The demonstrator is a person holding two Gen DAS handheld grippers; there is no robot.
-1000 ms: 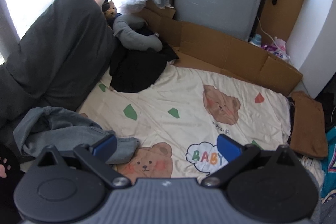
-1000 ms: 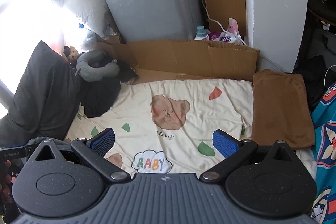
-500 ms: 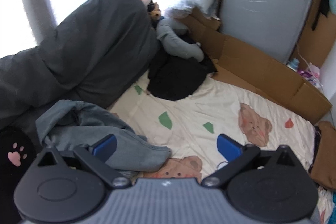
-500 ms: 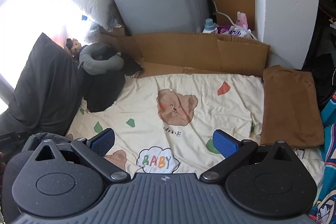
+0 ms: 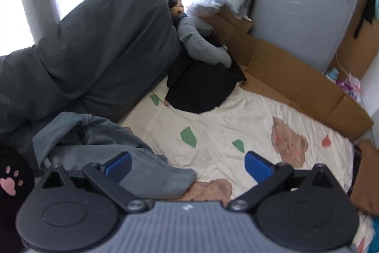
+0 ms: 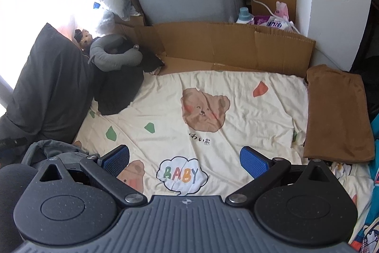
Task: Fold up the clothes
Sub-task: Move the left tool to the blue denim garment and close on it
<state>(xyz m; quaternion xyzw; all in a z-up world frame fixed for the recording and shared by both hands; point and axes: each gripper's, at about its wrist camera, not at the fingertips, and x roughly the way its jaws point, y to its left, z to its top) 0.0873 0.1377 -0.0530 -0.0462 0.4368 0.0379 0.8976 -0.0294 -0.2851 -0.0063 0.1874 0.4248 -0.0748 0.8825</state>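
brown garment point(image 6: 336, 110) lies folded flat at bed sheet point(image 6: 236, 91) right edge; grey-blue garment point(image 5: 99, 146) crumpled at left edge, unfolded. left gripper point(image 5: 187, 164), right gripper point(image 6: 184, 159): both spread apart, holding nothing.

Ahead of the right gripper point(image 6: 184, 159), whose matt black plastic is showing blue ribbed pads, a soft cream printed sheet point(image 6: 236, 91) is lying wrinkled. Beyond it, matt corrugated cardboard point(image 6: 236, 44) is standing; to its right, brown napped cloth point(image 6: 336, 110) is resting.
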